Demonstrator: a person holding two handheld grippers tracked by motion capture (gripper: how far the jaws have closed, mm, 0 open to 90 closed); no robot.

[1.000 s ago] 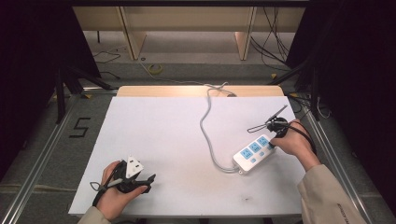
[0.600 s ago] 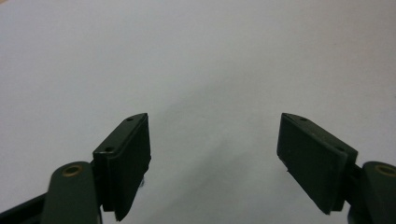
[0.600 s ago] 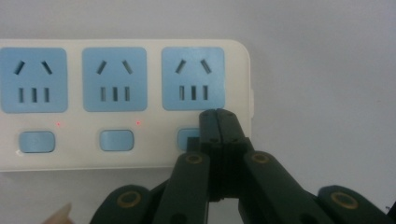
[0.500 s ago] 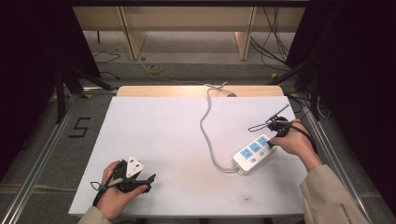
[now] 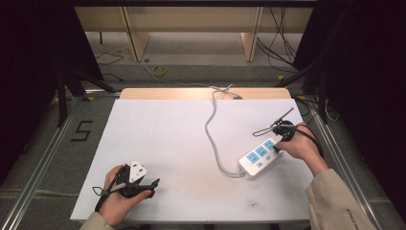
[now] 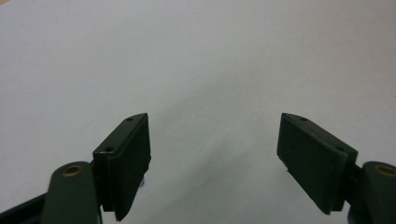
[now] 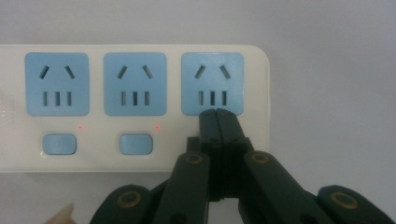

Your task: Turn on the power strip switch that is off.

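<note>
A white power strip [image 5: 258, 157] with three blue sockets lies at the table's right, and its grey cable [image 5: 213, 120] runs to the far edge. My right gripper [image 5: 279, 142] is at the strip's far end. In the right gripper view the right gripper [image 7: 217, 115] is shut with nothing held, its tips resting on the power strip [image 7: 135, 105] just below the third socket [image 7: 212, 84] and covering that socket's switch. Small red lights glow by the other two switches. My left gripper [image 5: 152, 183] rests near the front left, and the left gripper [image 6: 215, 140] stands open over bare table.
The white table top [image 5: 163, 139] ends in a wooden strip [image 5: 191, 93] at the far side. Cables lie on the floor beyond and to the right. A metal rail [image 5: 43, 163] runs along the table's left.
</note>
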